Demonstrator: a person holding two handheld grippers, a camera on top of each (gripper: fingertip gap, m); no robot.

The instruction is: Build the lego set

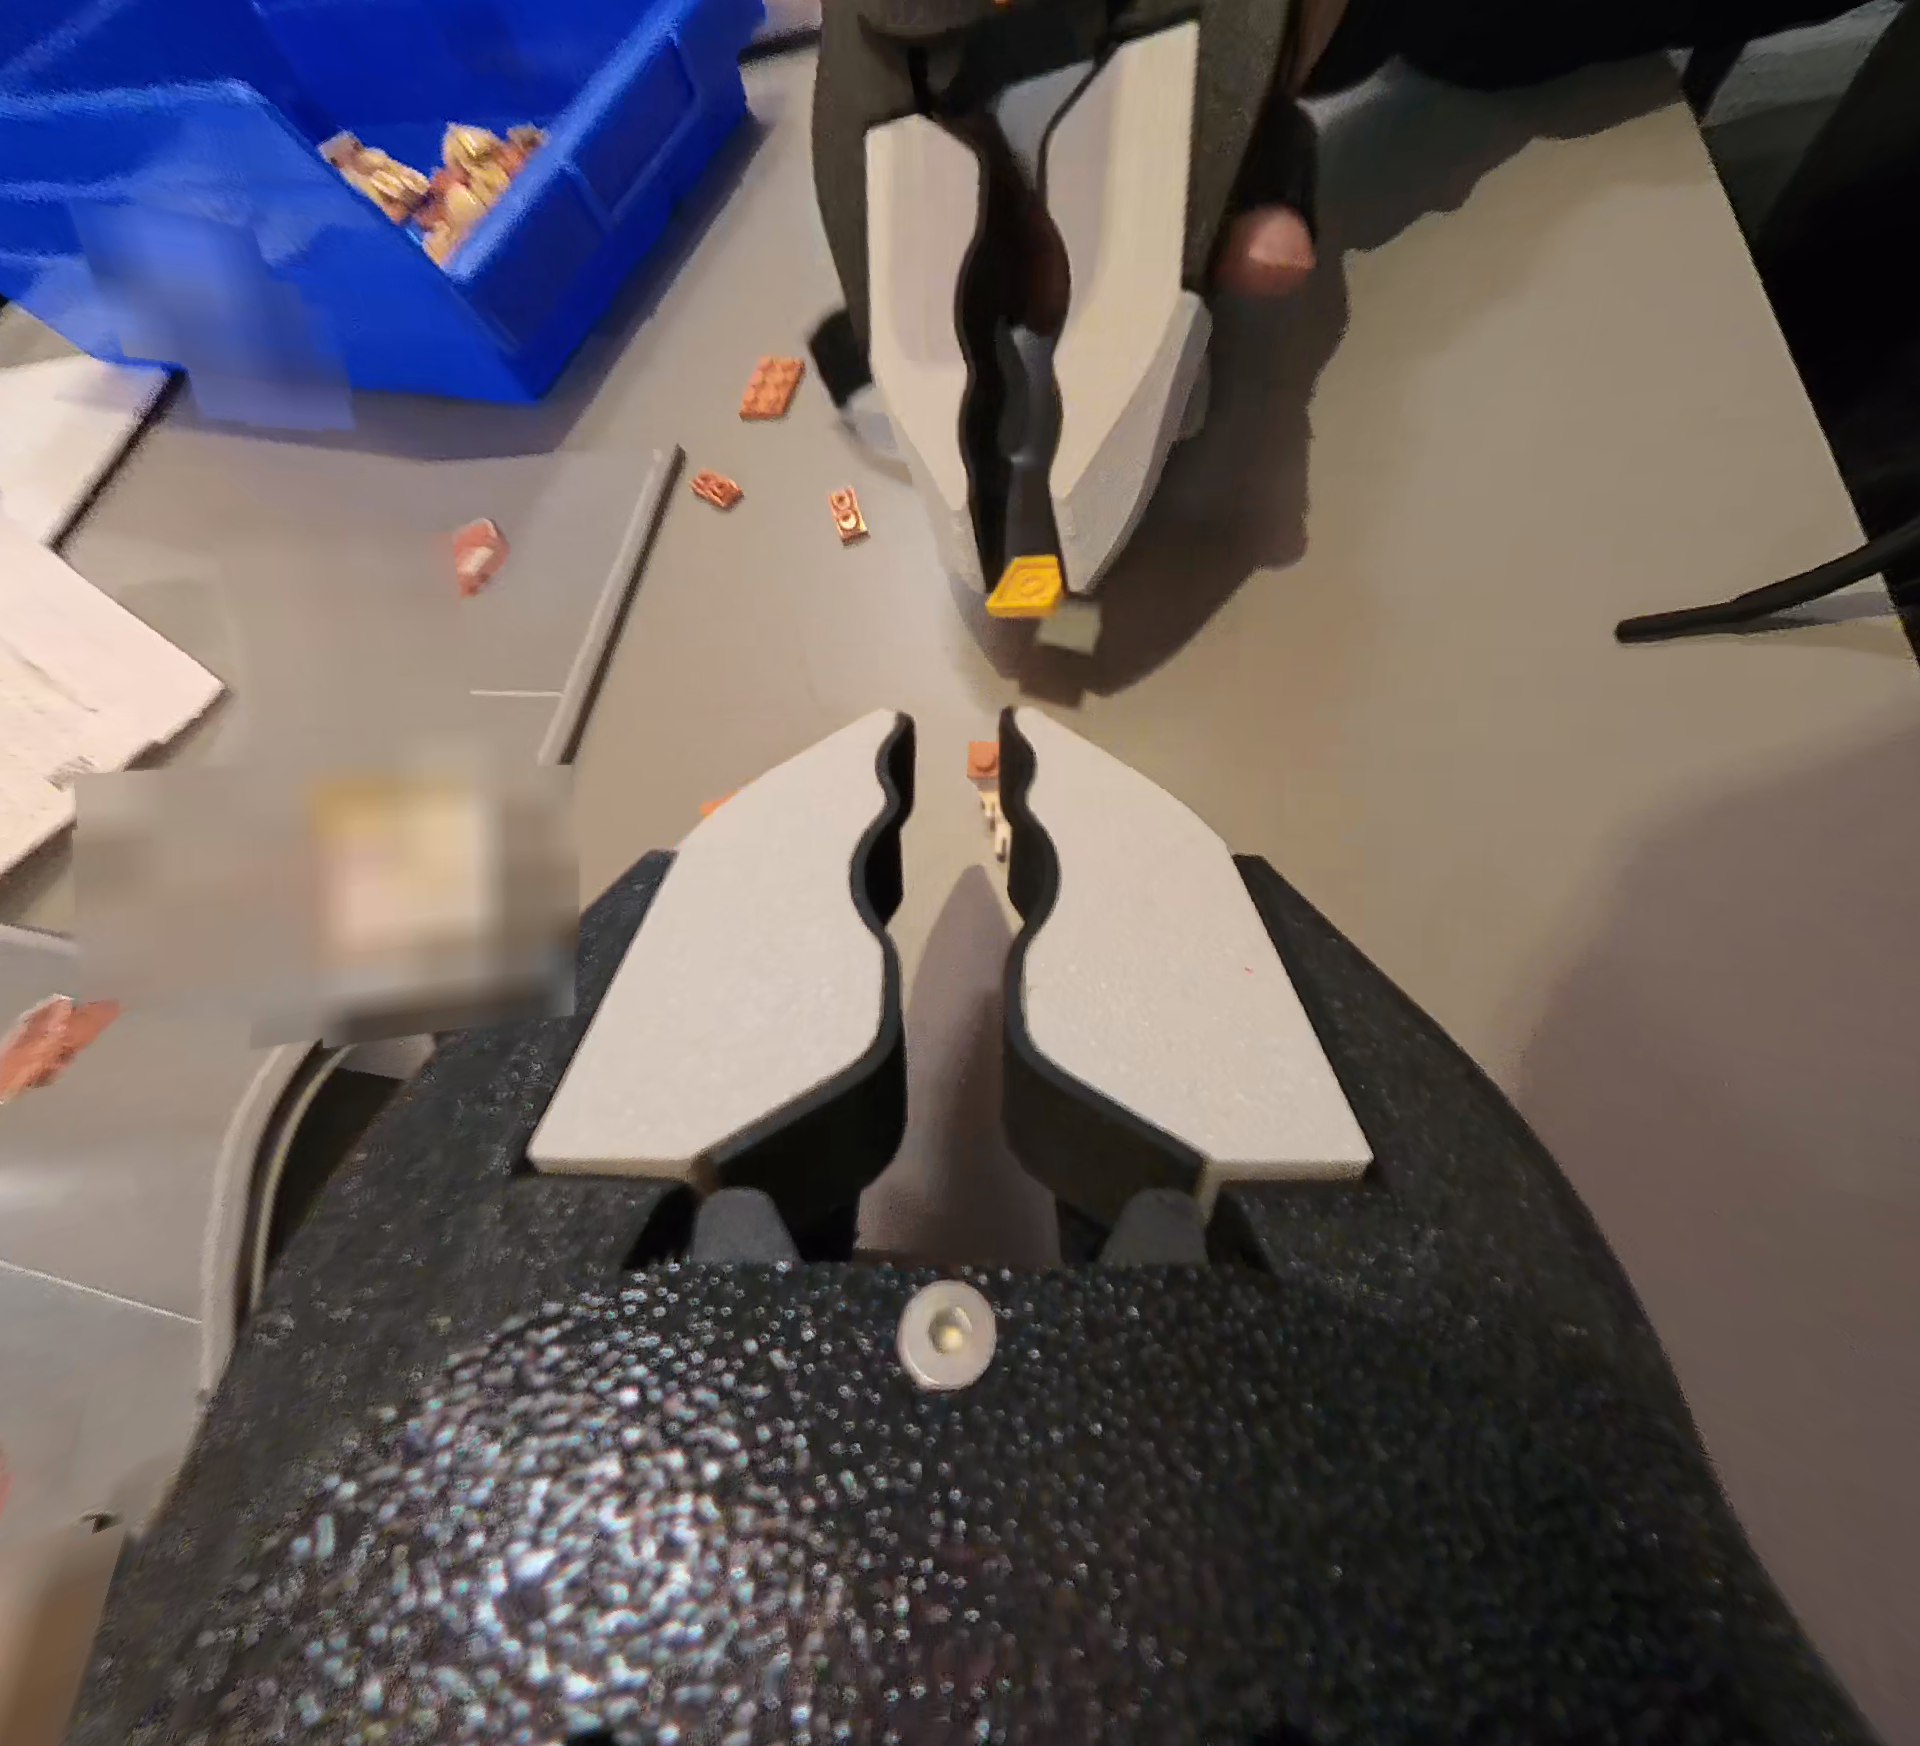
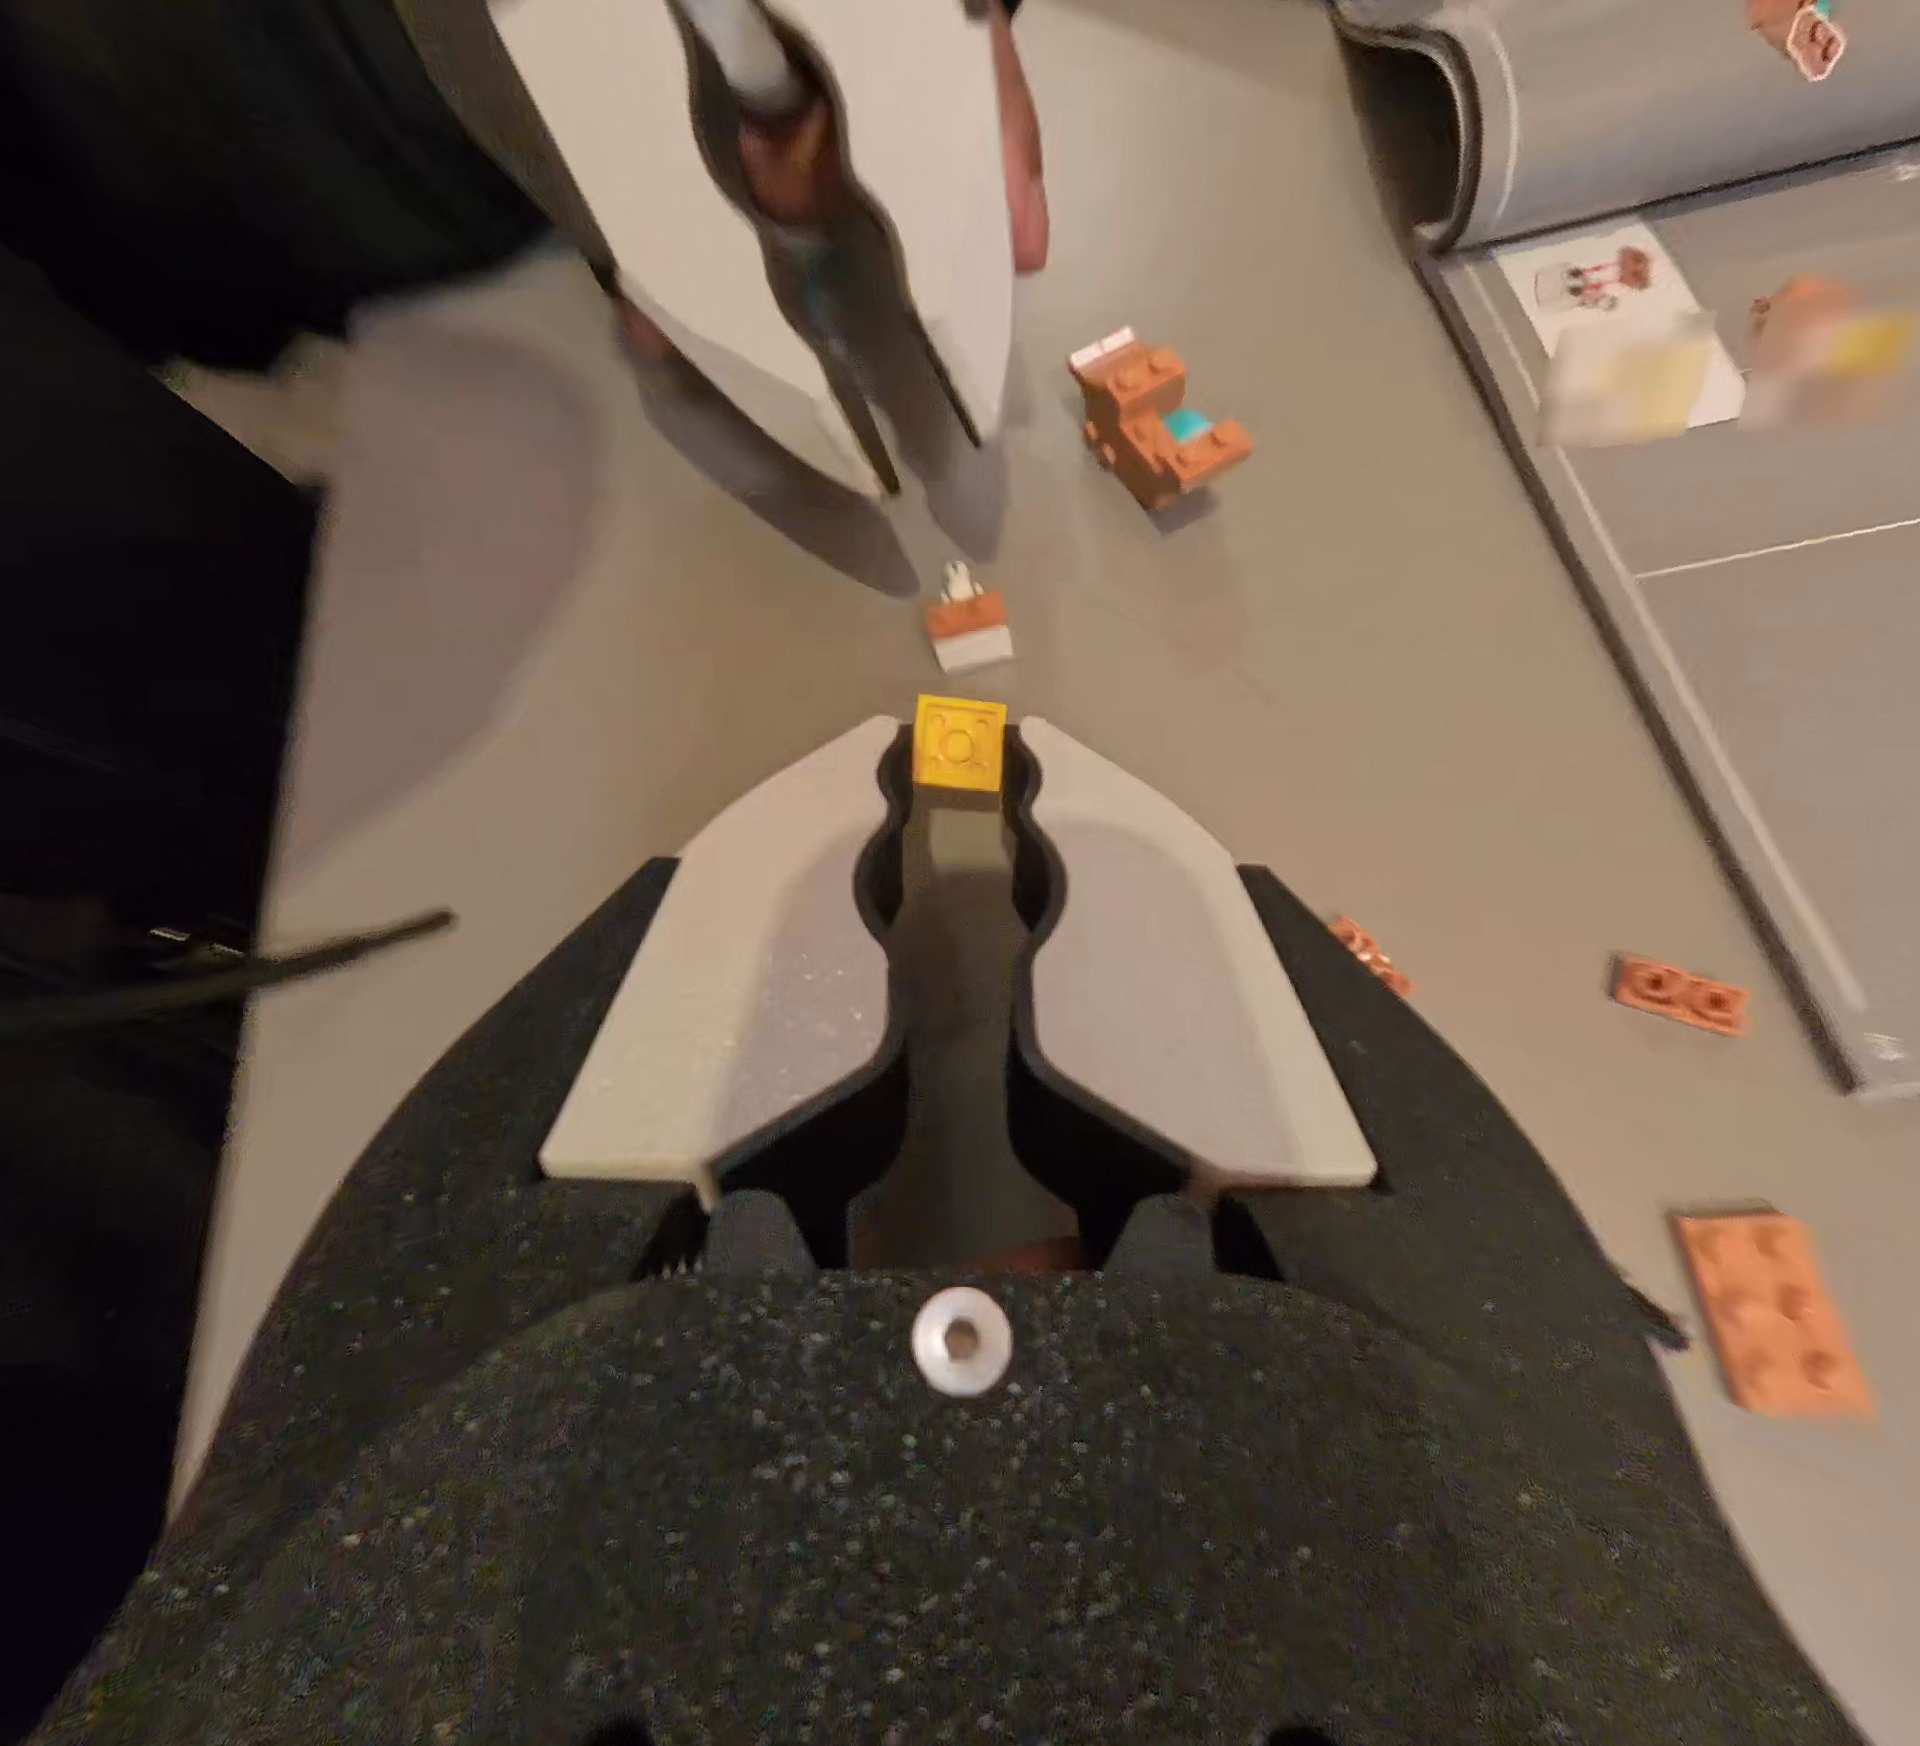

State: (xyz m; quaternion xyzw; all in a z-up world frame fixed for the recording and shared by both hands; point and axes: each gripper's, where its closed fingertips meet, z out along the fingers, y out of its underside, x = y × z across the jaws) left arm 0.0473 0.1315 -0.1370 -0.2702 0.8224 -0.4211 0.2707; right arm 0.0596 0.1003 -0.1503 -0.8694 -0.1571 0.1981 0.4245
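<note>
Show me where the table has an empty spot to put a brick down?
Bare grey table lies right of the small white-and-brown piece, below the brown brick build. It is crowded by the blue bin, where brown plates lie scattered, and between the two grippers.

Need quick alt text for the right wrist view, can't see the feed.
The right gripper holds a small yellow square plate between its fingertips above a grey table. Just ahead lies a small brown-and-white brick piece, with the left gripper beyond it.

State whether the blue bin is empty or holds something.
Not empty: the blue bin holds a heap of gold and brown bricks.
</note>
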